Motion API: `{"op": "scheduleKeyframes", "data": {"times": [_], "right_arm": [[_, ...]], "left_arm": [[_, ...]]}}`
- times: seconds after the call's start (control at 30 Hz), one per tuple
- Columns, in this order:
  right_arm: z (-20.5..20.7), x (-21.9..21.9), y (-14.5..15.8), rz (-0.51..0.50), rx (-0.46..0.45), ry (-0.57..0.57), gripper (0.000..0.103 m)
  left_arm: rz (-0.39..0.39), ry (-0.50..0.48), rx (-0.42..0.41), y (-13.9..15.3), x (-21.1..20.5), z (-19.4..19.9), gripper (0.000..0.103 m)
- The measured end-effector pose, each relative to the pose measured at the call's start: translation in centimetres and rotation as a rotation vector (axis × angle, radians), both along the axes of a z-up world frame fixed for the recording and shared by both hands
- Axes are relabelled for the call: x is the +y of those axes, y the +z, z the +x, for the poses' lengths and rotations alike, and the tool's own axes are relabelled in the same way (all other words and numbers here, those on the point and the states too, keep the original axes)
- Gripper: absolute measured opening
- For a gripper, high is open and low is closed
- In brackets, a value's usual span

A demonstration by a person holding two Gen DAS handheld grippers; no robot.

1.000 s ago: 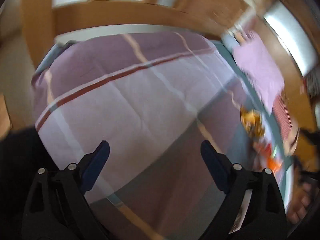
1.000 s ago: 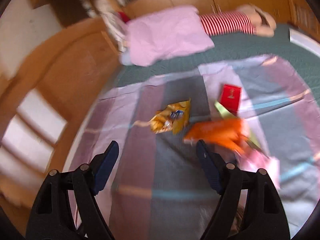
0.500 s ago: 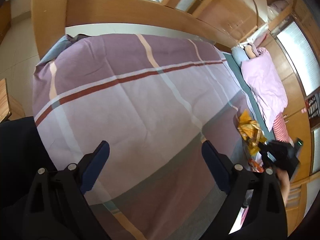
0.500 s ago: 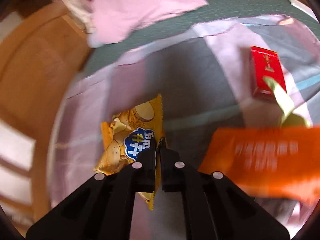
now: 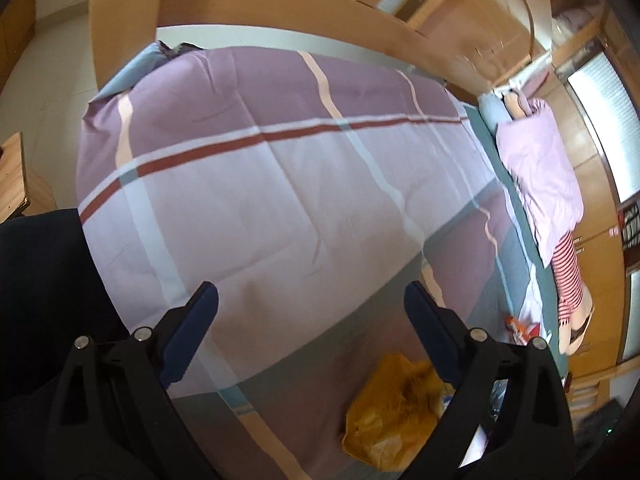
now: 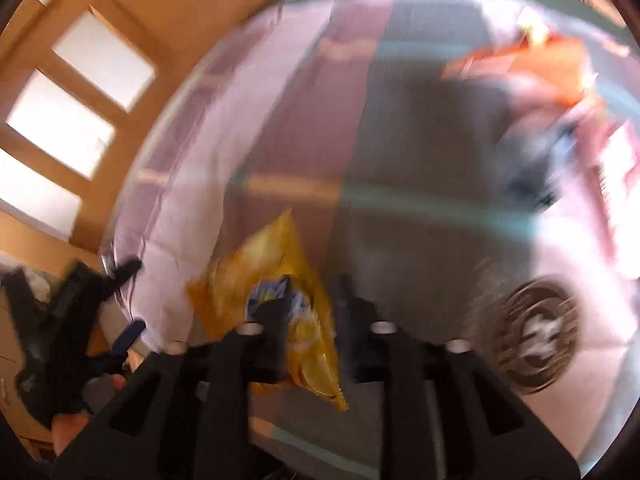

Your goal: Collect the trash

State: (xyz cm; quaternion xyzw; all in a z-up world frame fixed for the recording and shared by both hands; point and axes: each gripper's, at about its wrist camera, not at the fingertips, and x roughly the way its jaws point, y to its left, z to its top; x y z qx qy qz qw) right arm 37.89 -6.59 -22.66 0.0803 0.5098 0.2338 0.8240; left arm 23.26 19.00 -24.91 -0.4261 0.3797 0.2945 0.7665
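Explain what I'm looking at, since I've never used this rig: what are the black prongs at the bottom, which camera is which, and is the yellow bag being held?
There is no robot here. A person holds a gripper in each hand, and each gripper carries a wide-angle camera looking along its two fingers. The black prongs are those fingers. The left wrist picture shows the left gripper wide open and empty above a striped bedspread, with a yellow chip bag low to its right. The right wrist picture is blurred. There the right gripper has the same bag between its fingers, which have just been opening and stand apart, so the bag looks released rather than gripped. An orange wrapper lies farther up the bed.
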Motion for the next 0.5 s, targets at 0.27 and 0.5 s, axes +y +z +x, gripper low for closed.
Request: {"op": "scheduleKeyframes", "data": {"times": [0.27,0.5], "right_arm": [[10.1,-4.9,4.6,-0.386,-0.339,-0.316,0.071],[15.3,-8.5,-0.8,-0.183,-0.026,-0.340,0.060]], "left_arm": [[0.014,-0.061,0.019,-0.2,-1.3,1.3,0.094],[0.009,-0.052,0.038,-0.6,-1.0,1.6,0.094]]}}
